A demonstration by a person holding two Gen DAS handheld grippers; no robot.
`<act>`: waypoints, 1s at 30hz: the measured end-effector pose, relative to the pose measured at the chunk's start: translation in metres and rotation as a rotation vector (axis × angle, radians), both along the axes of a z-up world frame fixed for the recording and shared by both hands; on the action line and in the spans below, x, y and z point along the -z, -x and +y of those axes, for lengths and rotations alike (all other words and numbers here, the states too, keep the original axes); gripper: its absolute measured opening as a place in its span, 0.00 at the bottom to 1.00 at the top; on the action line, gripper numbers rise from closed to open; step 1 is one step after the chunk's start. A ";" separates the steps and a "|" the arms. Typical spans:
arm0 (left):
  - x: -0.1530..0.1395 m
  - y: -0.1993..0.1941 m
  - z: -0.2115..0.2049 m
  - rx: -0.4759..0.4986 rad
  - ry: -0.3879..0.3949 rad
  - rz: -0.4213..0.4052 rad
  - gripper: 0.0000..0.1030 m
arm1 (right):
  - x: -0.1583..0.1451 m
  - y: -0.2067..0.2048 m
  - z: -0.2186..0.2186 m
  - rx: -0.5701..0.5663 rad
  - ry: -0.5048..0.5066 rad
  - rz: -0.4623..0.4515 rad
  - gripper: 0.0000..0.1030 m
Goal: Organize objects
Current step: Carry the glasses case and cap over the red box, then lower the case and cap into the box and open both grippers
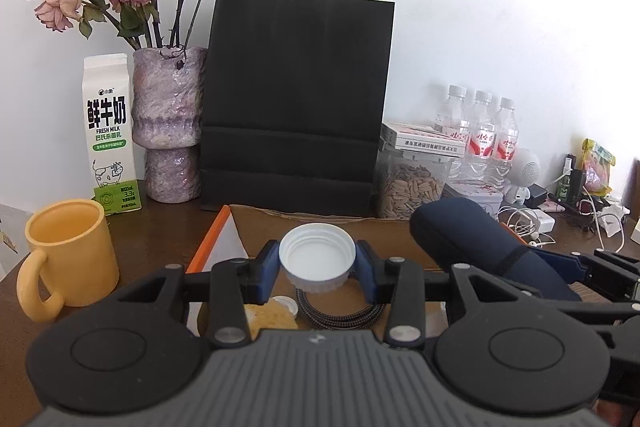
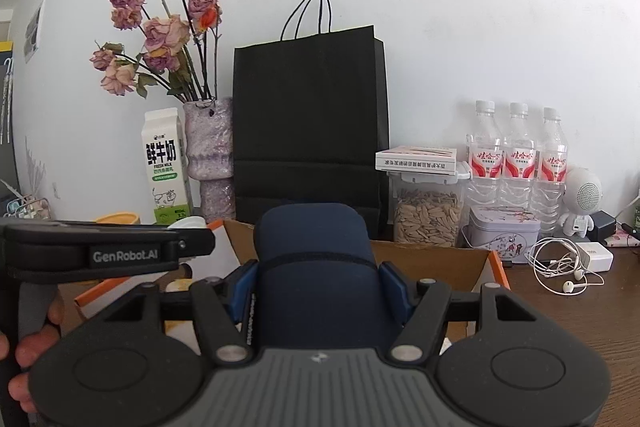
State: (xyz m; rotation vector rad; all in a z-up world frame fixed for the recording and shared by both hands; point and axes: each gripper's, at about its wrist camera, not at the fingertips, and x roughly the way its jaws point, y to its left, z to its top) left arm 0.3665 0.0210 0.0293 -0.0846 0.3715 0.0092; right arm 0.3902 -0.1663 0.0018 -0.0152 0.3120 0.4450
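Risk: the left hand-held gripper (image 1: 317, 267) is pinching a white cap (image 1: 317, 255) only by its rim, so it could be popping free over the box (image 1: 256, 223). The right hand-held gripper (image 2: 316, 287), jaws about half spread, is squeezing a navy pouch (image 2: 316, 267) (soft, rounded, banded) that may be sagging or snagging the box flap. Both are hanging above the open box on the counter (image 2: 580, 307).
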 end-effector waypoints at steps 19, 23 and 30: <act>0.014 -0.011 0.008 -0.062 -0.038 -0.001 1.00 | 0.006 -0.022 -0.013 0.112 0.091 0.019 0.97; 0.012 -0.007 0.004 -0.092 -0.070 -0.040 1.00 | 0.001 -0.018 -0.017 0.143 0.082 -0.006 1.00; 0.011 -0.002 0.005 -0.097 -0.058 -0.058 1.00 | 0.001 -0.018 -0.020 0.138 0.072 0.010 1.00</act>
